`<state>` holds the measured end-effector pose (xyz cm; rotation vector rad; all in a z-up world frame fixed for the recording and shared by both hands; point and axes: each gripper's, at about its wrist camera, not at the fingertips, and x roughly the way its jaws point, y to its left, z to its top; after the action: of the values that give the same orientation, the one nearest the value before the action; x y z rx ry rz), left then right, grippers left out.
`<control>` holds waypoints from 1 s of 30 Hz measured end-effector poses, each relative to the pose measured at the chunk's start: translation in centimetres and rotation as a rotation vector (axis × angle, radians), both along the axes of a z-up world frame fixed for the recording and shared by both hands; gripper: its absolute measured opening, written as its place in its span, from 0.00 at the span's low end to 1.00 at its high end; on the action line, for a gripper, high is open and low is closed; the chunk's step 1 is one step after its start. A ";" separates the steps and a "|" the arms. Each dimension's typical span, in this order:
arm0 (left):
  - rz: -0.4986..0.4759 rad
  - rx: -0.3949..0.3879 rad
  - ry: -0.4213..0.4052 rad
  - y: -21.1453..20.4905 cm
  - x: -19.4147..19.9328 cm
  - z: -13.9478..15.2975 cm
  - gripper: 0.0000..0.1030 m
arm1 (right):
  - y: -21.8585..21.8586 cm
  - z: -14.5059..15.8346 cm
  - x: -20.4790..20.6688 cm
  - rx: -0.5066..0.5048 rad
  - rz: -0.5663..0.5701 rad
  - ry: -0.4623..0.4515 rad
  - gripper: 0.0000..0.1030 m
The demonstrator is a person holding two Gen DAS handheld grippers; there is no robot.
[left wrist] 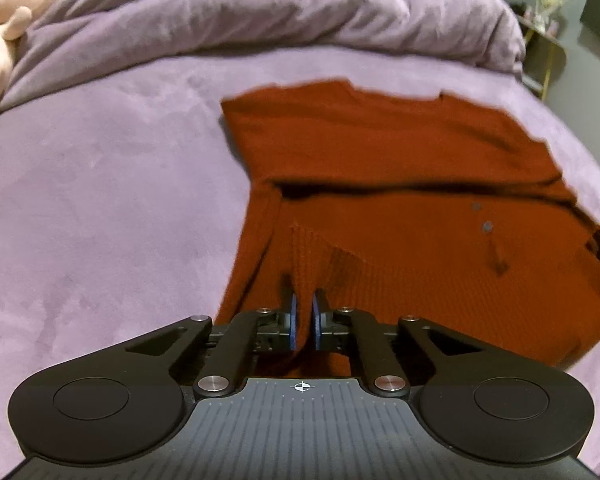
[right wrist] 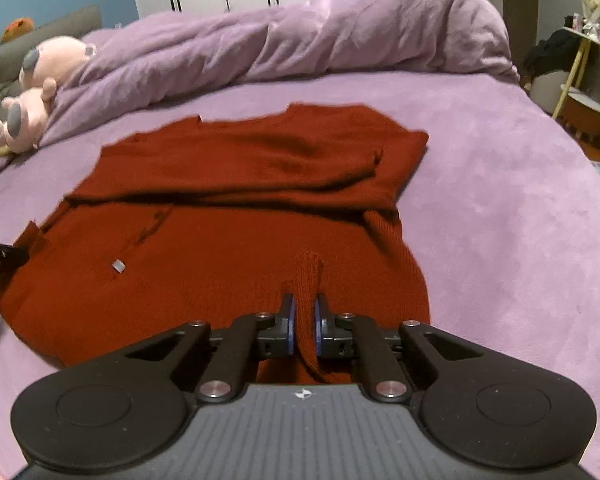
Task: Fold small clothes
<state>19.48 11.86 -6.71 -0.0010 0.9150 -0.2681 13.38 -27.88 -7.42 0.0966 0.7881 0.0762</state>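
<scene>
A rust-red knit sweater (left wrist: 400, 208) lies on the purple bed, partly folded, with a sleeve laid across its upper part; it also shows in the right wrist view (right wrist: 236, 200). My left gripper (left wrist: 303, 300) is shut on a pinch of the sweater's near hem at its left side. My right gripper (right wrist: 304, 304) is shut on a ribbed fold of the near hem (right wrist: 308, 276) at its right side. Both hold the near edge slightly lifted. The left gripper's tip (right wrist: 0, 254) shows at the sweater's left edge in the right wrist view.
A purple bedspread (left wrist: 100, 200) covers the bed, with a bunched purple duvet (right wrist: 300, 40) along the far side. A pink plush toy (right wrist: 36, 88) lies at the far left. A small side table (right wrist: 588, 60) stands beyond the bed's right edge.
</scene>
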 end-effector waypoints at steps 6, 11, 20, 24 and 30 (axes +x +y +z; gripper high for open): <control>0.047 -0.094 -0.187 0.9 2.1 5.7 0.09 | -1.3 4.2 1.8 0.034 -0.067 -0.145 0.07; 0.082 -0.075 -0.262 -0.3 7.3 6.0 0.09 | -2.2 4.5 7.5 0.029 -0.128 -0.193 0.07; 0.070 -0.032 -0.078 -0.7 12.3 -2.8 0.21 | -1.9 -1.5 13.9 -0.006 -0.113 -0.032 0.09; 0.045 -0.096 -0.072 0.2 12.0 -3.1 0.33 | -1.8 -2.1 13.8 -0.013 -0.059 -0.002 0.10; 0.029 -0.073 -0.040 -1.1 12.7 -3.6 0.10 | -0.9 -2.3 14.0 -0.058 -0.051 -0.008 0.09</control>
<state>32.18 10.79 -10.26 -0.0760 0.8645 -0.2739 27.38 -28.75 -9.73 0.0616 0.7791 0.0051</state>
